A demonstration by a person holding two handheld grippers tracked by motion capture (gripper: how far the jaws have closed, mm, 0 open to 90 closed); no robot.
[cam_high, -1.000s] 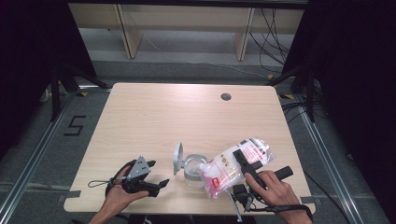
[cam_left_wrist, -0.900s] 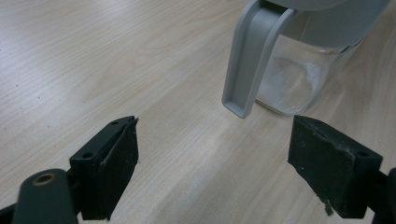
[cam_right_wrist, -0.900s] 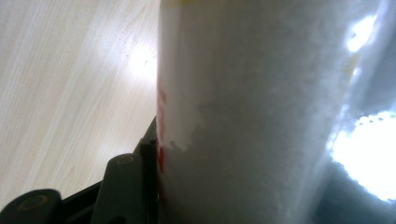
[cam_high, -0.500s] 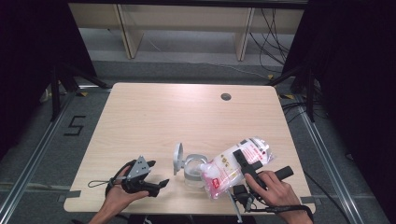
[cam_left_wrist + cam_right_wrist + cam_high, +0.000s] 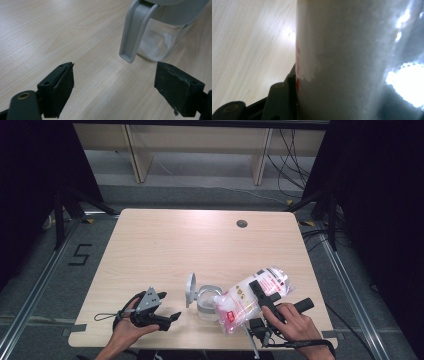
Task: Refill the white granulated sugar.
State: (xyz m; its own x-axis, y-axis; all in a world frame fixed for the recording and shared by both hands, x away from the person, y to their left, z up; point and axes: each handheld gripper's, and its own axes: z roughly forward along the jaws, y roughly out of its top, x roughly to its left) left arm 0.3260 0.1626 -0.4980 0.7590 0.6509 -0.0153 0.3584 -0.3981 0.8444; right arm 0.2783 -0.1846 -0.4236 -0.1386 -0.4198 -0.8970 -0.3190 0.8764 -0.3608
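Your right gripper (image 5: 260,295) is clamped on a clear plastic bag of white grains with red print (image 5: 252,297), and you hold that bag tilted over the near right part of the table. Its long axis runs from the far right down toward the near left, the lower end (image 5: 227,312) pointing at the jar. In the right gripper view the bag (image 5: 352,60) sits hard against the black jaw at the left, so the grip is plain.

Just beside the bag's low end stands a clear glass jar (image 5: 205,302) with its grey hinged lid (image 5: 190,289) swung up and open on the jar's left. In the left gripper view a thin layer of white grains lies on the jar's bottom (image 5: 156,45).

Your left gripper (image 5: 170,317) rests near the table's front edge, left of the jar, jaws wide apart with nothing between them.

All of this sits on a pale wood-grain table (image 5: 175,245) with a round cable hole (image 5: 242,224) near its far edge. Around it is grey floor, and a pale shelf unit (image 5: 200,140) stands beyond.
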